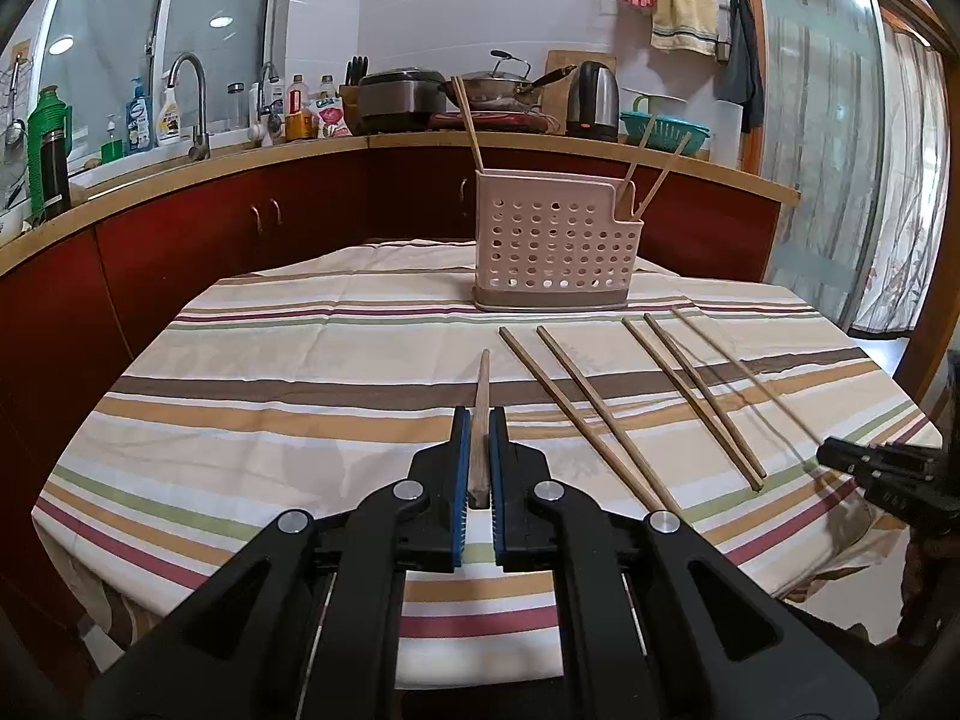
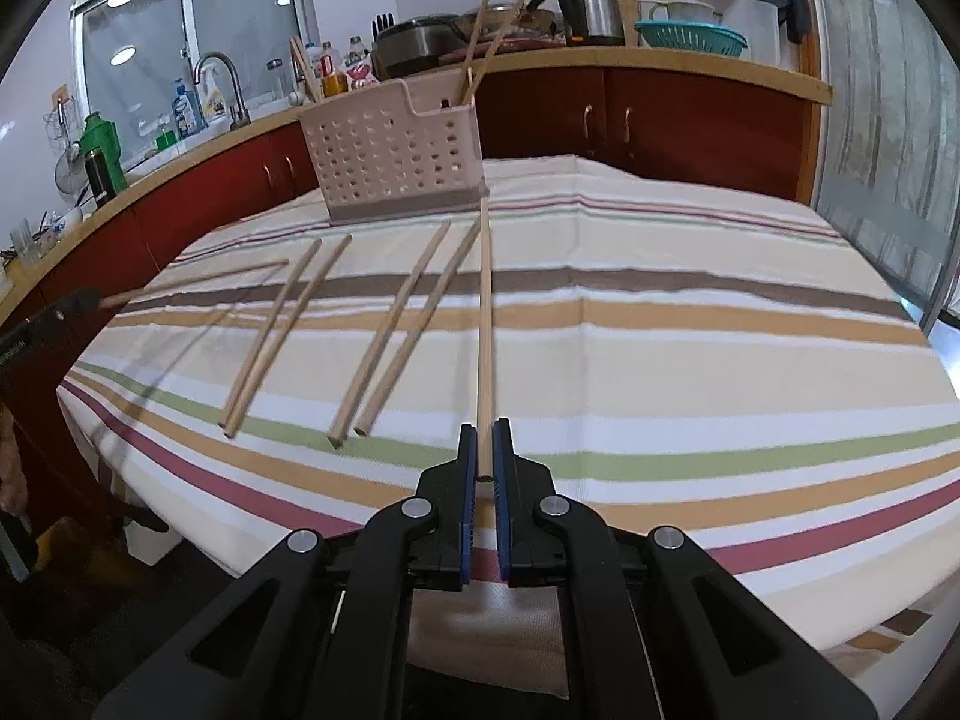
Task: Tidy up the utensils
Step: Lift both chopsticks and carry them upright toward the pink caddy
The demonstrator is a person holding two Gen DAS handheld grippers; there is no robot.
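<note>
Striped tablecloth point(image 1: 300, 360) covers the table before red kitchen cabinets point(image 1: 198, 240).

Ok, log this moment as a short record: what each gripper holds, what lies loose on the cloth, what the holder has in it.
left gripper: shut on one chopstick
right gripper: shut on one chopstick
loose on striped tablecloth: four chopsticks, lying in two pairs
pink perforated holder: upright at the far side of the cloth; three chopsticks standing in it
task progress: partly done
</note>
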